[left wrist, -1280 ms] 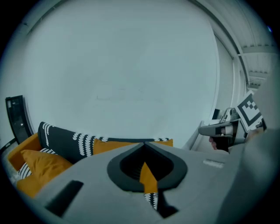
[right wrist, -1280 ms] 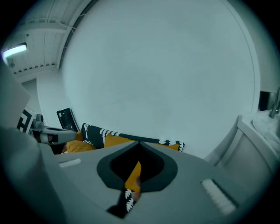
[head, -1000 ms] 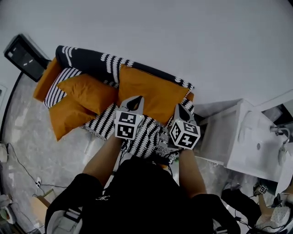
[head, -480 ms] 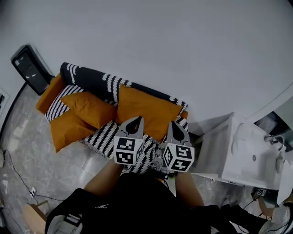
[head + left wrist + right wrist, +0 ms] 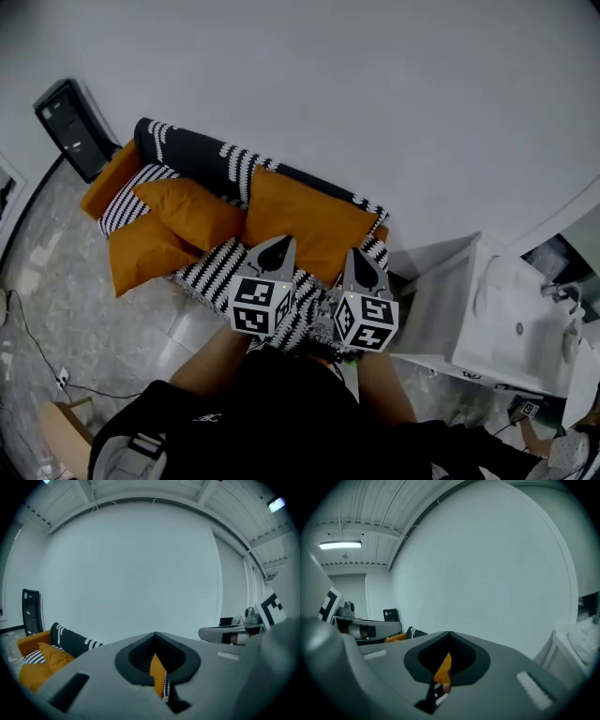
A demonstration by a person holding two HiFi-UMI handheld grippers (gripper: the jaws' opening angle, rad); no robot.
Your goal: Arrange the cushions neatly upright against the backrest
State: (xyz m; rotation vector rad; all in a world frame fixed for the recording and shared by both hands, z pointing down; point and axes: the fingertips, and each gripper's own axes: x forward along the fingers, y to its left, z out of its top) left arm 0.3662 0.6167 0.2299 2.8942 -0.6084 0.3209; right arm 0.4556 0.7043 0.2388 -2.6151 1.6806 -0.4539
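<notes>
**White-walled room, sofa half tidied, both grippers clenched on nothing**

White wall point(image 5: 375, 94) was seen to fill the upper part of the head view, with grey veined floor point(image 5: 56, 281) below it and a white cabinet point(image 5: 506, 309) off to the right. An orange sofa point(image 5: 108, 178) was set against the wall, its backrest point(image 5: 192, 152) and seat covered by a black-and-white patterned throw point(image 5: 214, 267). One large cushion point(image 5: 305, 217) was stood upright against the backrest at the right end. A second cushion point(image 5: 187, 211) was found leaning askew near the left end, touching the large one. A third cushion point(image 5: 142, 255) was laid flat at the seat's front left, partly over the edge. The left gripper point(image 5: 277, 246) and the right gripper point(image 5: 361, 259) were held side by side in front of the sofa, short of the cushions. Each pair of jaws was pressed together with nothing caught between them; only a sliver of orange and patterned fabric was visible beyond the tips.

The cushions were judged to be light, soft and easily squashed, with cloth covers unlikely to slip. A pinch into the middle would probably gather only loose cloth, so a hold at a corner or along a seamed edge was thought best. Held by one corner, a cushion would likely droop and swing. Two top corners, one per gripper, would be expected to keep it square while it was stood up.
</notes>
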